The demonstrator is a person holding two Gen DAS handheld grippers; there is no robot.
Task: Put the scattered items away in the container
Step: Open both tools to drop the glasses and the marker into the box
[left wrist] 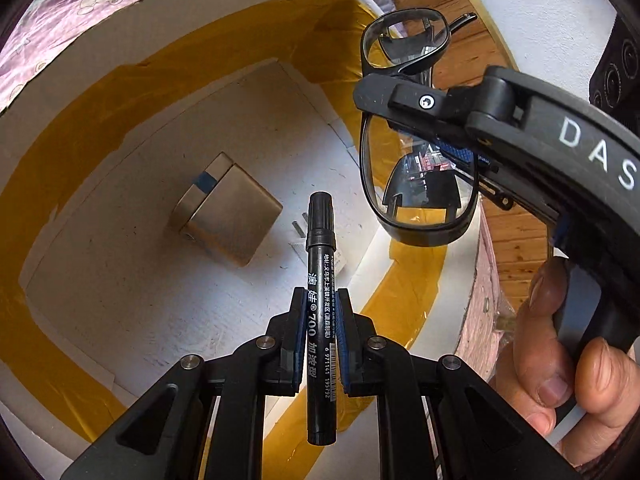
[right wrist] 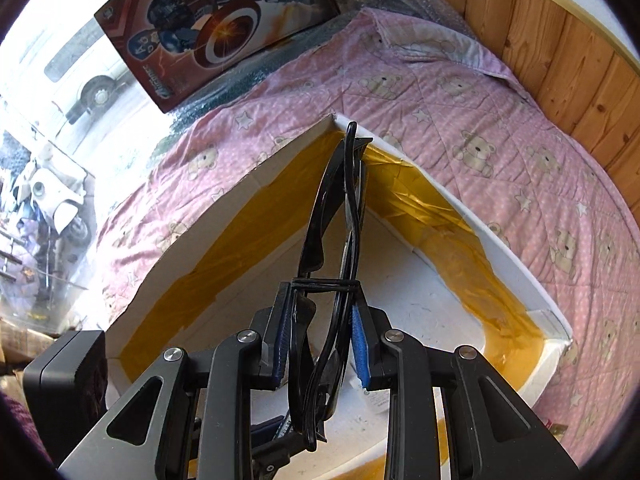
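My left gripper [left wrist: 320,300] is shut on a black marker pen [left wrist: 319,280] that points forward over the open white box [left wrist: 120,288] with yellow tape on its inner walls. A small silver-grey block [left wrist: 228,220] lies on the box floor below. My right gripper [left wrist: 384,104] comes in from the right, shut on a pair of black-framed glasses [left wrist: 416,184] held above the box's right wall. In the right wrist view the right gripper [right wrist: 322,296] clamps the folded glasses [right wrist: 340,216] edge-on above the box's [right wrist: 224,200] far corner.
The box rests on a pink quilt with bear print [right wrist: 480,128]. A toy carton with a shield picture [right wrist: 216,24] leans at the back. A wooden panel [right wrist: 560,40] runs along the right. A hand [left wrist: 560,352] holds the right gripper's handle.
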